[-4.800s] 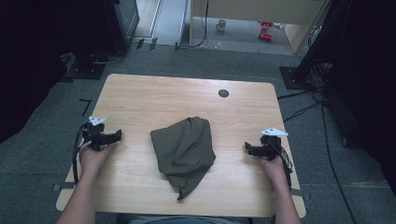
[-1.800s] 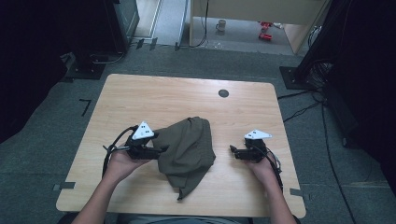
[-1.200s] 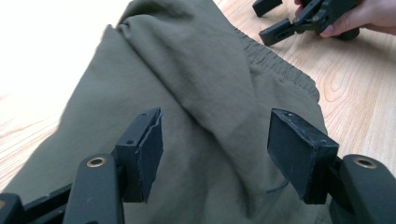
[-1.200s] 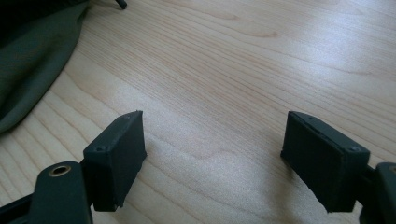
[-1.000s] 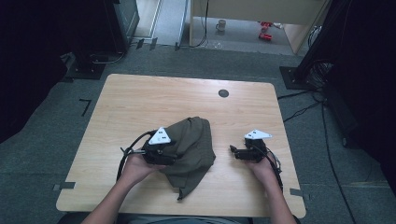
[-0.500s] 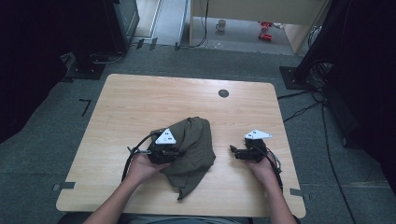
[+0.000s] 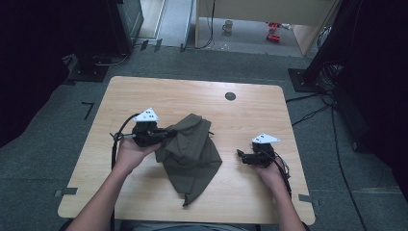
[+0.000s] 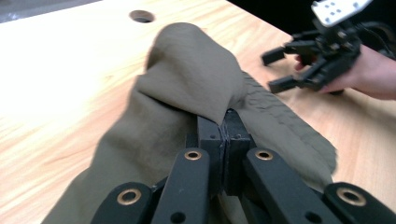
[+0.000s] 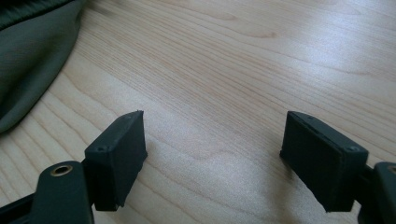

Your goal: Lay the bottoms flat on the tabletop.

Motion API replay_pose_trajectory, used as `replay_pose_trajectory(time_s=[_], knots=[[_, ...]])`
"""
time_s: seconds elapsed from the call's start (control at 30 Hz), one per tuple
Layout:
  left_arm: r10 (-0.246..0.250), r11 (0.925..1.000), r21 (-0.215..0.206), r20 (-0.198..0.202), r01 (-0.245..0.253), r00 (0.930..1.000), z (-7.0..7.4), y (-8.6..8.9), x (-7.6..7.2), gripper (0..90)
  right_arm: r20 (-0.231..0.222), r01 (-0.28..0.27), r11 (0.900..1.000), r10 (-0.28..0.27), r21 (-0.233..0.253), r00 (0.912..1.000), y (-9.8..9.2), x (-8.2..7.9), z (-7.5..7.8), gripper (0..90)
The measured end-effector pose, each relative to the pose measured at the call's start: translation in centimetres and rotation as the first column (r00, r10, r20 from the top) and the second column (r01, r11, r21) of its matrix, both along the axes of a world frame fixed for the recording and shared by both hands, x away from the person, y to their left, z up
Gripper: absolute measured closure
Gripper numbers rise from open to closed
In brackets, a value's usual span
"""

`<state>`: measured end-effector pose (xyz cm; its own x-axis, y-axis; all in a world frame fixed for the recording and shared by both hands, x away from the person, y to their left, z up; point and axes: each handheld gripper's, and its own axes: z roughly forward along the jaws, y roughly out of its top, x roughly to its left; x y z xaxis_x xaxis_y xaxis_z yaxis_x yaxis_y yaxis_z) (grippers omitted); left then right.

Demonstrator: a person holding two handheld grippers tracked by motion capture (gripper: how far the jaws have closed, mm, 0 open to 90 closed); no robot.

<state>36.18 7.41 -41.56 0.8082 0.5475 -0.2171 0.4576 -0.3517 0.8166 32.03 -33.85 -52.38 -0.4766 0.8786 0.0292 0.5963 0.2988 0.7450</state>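
High view shows the left gripper (image 7: 161, 135) pinching a fold of the green cloth (image 7: 192, 151) mid-tabletop (image 7: 144, 94), while the right gripper (image 7: 243, 156) waits with fingers wide near the right edge; so thin a pinch might slip if pulled sharply.

Olive-green cloth (image 7: 192, 151), plain, perhaps brownish; pale woodgrain table (image 7: 250, 120); black fingers (image 9: 116, 154)
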Motion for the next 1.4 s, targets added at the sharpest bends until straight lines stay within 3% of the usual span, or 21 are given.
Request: replay_pose_trajectory(time_s=[0.23, 0.4, 0.57, 0.7, 0.77, 0.8, 0.87, 1.0, 1.17, 1.3, 1.4], knots=[[0.043, 0.9991, -0.006, -0.042, -0.043, 0.9982, -0.2, 2.5, 3.4, 90.0, 0.000, 0.002, 1.000, -0.002, 0.002, 1.0000, 0.0, 0.0, 0.0, 21.8], [0.052, 0.9986, 0.000, -0.060, -0.052, 0.9968, -1.1, 4.0, 5.7, 90.0, 0.001, 0.003, 1.000, -0.003, 0.001, 1.0000, 0.0, 0.0, 0.0, 22.0], [0.094, 0.9954, -0.010, -0.083, -0.095, 0.9921, -2.5, 5.1, 7.6, 89.6, 0.003, 0.006, 1.000, -0.006, 0.001, 1.0000, 0.0, 0.0, 0.0, 22.6], [0.136, 0.9904, 0.040, -0.091, -0.133, 0.9866, -3.7, 5.7, 8.8, 88.7, 0.008, 0.015, 1.000, -0.015, 0.002, 0.9999, 0.0, 0.0, 0.0, 25.3], [0.158, 0.9870, 0.046, -0.087, -0.154, 0.9837, -4.0, 6.0, 9.2, 83.6, 0.006, 0.017, 1.000, -0.017, 0.003, 0.9998, 0.1, -0.1, 0.1, 30.1], [0.167, 0.9857, 0.038, -0.090, -0.164, 0.9819, -4.1, 6.3, 9.3, 75.8, -0.006, 0.025, 1.000, -0.025, -0.001, 0.9997, 0.2, -0.1, 0.3, 32.4], [0.178, 0.9840, 0.012, -0.105, -0.178, 0.9785, -4.0, 6.7, 9.4, 73.4, -0.008, 0.027, 1.000, -0.027, -0.002, 0.9996, 0.2, -0.1, 0.4, 32.4], [0.198, 0.9802, 0.016, -0.067, -0.197, 0.9779, -3.3, 7.8, 9.1, 59.3, -0.002, 0.013, 0.998, -0.013, 0.059, 0.9999, 1.0, -0.5, 1.3, 35.3], [0.201, 0.9795, -0.004, -0.042, -0.202, 0.9787, -2.3, 8.7, 8.2, 56.8, 0.014, -0.023, 0.997, 0.022, 0.074, 0.9997, 2.3, -1.0, 2.2, 36.1], [0.182, 0.9833, -0.004, -0.013, -0.182, 0.9832, -1.4, 9.2, 6.6, 56.6, 0.016, -0.080, 0.992, 0.079, 0.100, 0.9968, 4.1, -1.4, 2.8, 39.1], [0.161, 0.9868, -0.013, -0.002, -0.161, 0.9869, -1.3, 9.2, 5.2, 56.2, 0.027, -0.120, 0.989, 0.118, 0.083, 0.9926, 5.6, -2.0, 3.3, 40.4]])
